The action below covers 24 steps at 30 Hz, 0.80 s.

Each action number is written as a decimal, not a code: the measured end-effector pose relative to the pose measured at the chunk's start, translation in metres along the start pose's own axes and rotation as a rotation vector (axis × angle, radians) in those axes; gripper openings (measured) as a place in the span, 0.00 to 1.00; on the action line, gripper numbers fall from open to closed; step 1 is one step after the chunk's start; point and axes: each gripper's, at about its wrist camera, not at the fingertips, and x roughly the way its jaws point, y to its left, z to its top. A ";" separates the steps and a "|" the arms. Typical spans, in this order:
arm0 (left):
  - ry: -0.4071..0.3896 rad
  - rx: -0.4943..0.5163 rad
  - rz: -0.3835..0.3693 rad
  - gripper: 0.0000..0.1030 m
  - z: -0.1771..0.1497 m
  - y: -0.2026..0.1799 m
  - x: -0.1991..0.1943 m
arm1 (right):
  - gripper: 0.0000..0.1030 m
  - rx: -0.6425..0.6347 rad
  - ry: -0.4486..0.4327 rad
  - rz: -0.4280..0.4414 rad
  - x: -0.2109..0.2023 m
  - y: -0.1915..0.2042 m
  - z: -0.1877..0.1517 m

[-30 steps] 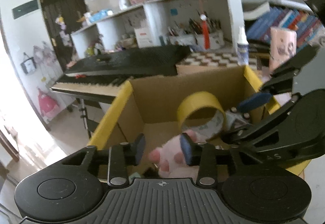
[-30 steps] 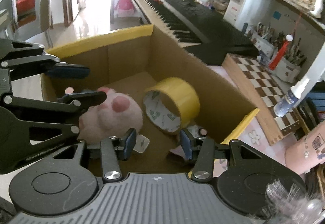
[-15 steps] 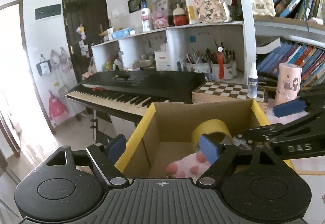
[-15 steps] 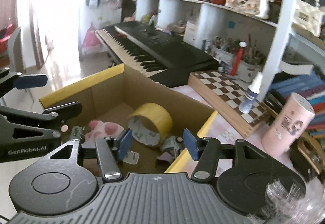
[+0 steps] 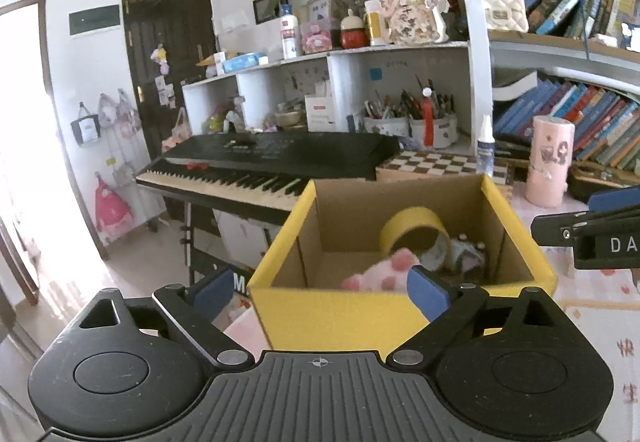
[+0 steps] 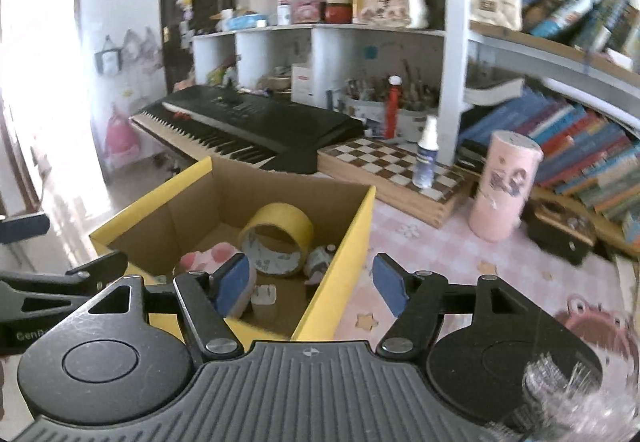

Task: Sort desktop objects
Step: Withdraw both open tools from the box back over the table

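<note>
A yellow-rimmed cardboard box [image 5: 392, 310] [image 6: 352, 226] stands on the pink tablecloth. Inside lie a pink plush paw toy [image 5: 380, 276] [image 6: 208, 258], a roll of yellow tape [image 5: 416, 230] [image 6: 278, 238] and some small bits. My left gripper [image 5: 320, 292] hangs in front of the box's near wall, outside it; its jaws are opening wide and nothing is between them. My right gripper [image 6: 310, 280] is above the box's right corner; its jaws are opening too and hold nothing. Each gripper's fingers also show at the edge of the other's view.
Behind the box are a black keyboard [image 5: 272, 157], a chessboard [image 6: 392, 169] with a small spray bottle [image 6: 426, 153], and a pink cylinder [image 6: 504, 189]. Shelves of books and pen pots fill the back. A pink frog-shaped thing [image 6: 592, 322] lies near right.
Both grippers have pulled back out of the box and risen. The left has let go of the plush paw, which now lies in the box. Both sets of jaws have widened.
</note>
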 end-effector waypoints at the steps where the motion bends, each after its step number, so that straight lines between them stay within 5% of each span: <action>1: 0.004 0.001 -0.003 0.93 -0.003 0.001 -0.004 | 0.67 0.005 0.001 -0.008 -0.004 0.002 -0.005; 24: 0.088 0.073 -0.107 0.98 -0.064 0.017 -0.074 | 0.80 0.120 0.115 -0.152 -0.087 0.053 -0.101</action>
